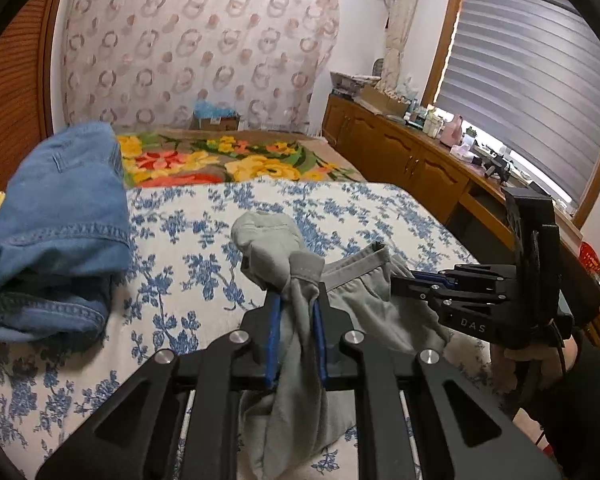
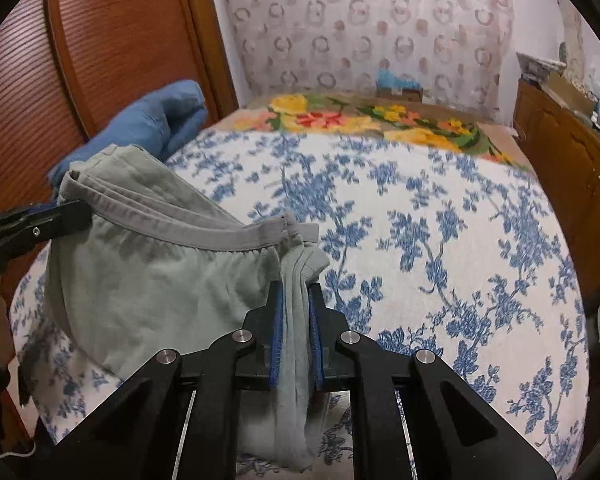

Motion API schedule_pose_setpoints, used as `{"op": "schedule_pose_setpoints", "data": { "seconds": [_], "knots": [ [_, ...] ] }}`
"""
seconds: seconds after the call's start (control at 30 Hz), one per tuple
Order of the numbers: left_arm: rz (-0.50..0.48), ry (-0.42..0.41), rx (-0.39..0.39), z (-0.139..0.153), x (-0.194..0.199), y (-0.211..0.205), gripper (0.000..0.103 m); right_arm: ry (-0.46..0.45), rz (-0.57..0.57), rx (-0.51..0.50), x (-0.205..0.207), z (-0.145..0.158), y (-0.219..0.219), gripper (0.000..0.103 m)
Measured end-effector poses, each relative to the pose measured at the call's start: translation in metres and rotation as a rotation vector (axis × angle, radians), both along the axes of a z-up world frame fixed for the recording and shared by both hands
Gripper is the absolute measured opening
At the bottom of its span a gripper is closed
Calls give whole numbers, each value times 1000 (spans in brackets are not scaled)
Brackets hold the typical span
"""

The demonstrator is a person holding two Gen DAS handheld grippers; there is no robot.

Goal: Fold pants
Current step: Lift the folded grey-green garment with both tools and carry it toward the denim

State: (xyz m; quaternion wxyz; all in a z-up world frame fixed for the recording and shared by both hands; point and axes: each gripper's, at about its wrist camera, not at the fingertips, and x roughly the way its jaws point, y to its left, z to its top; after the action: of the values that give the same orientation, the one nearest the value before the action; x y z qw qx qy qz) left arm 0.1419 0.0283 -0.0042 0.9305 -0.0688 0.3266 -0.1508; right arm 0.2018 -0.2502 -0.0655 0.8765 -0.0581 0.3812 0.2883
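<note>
Grey pants [image 1: 364,292] hang bunched between my two grippers over the blue-flowered bed cover [image 1: 340,208]. In the left wrist view my left gripper [image 1: 296,292] is shut on a bundle of the grey fabric, which sticks up past the blue pads [image 1: 272,332] and hangs below them. To its right, my right gripper [image 1: 396,280] bites the elastic waistband. In the right wrist view that right gripper [image 2: 295,286] is shut on the waistband end, with the pants [image 2: 160,272] spreading left to my left gripper [image 2: 82,212].
Folded blue jeans [image 1: 56,216] lie at the bed's left edge, also seen as jeans [image 2: 152,120]. A yellow and red flowered blanket [image 1: 236,160] covers the far end. A wooden cabinet [image 1: 400,152] with clutter runs along the right, and a wooden slatted door [image 2: 100,40] stands at the left.
</note>
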Motion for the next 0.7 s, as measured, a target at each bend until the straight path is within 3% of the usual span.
{"op": "schedule_pose_setpoints", "data": {
  "seconds": [0.7],
  "knots": [
    [10, -163, 58, 74, -26, 5, 12, -206, 30, 67, -28, 88, 3, 9]
  ]
}}
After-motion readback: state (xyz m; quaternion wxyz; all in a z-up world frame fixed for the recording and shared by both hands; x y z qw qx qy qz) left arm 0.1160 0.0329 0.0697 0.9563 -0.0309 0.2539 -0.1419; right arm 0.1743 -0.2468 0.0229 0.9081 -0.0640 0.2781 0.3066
